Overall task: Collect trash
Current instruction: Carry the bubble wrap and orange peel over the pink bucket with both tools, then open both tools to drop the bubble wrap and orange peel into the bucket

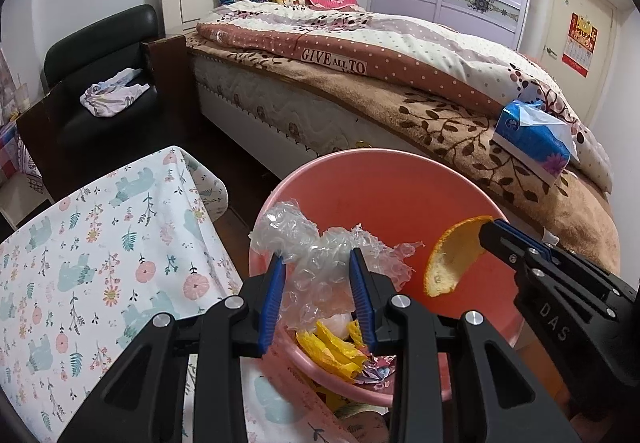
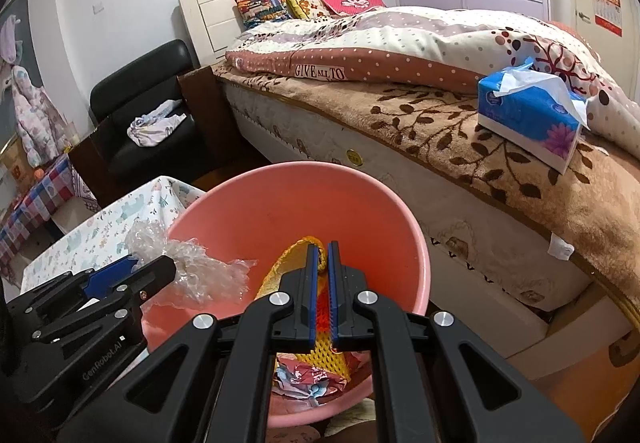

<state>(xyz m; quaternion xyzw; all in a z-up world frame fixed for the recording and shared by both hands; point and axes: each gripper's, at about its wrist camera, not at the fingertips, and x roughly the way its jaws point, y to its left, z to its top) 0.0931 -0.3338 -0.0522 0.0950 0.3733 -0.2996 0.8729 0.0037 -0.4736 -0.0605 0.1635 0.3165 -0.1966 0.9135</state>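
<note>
Item: pink bin (image 1: 400, 179), our landmark. Over it our left hand-held gripper (image 1: 318, 263) clamps bubble wrap (image 1: 308, 255); the right hand-held gripper (image 2: 323, 255) pinches orange peel (image 1: 450, 259), probably for dropping in. Beyond it, bed (image 1: 440, 115).

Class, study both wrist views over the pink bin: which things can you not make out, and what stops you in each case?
- Bottom of the pink bin: both views, hidden by the tool arms and the trash inside.
- Orange peel: in the right wrist view mostly hidden behind the right tool.
- Bubble wrap: its lower part is covered by the left tool.
- Wall calendar: print too small to read.
</note>
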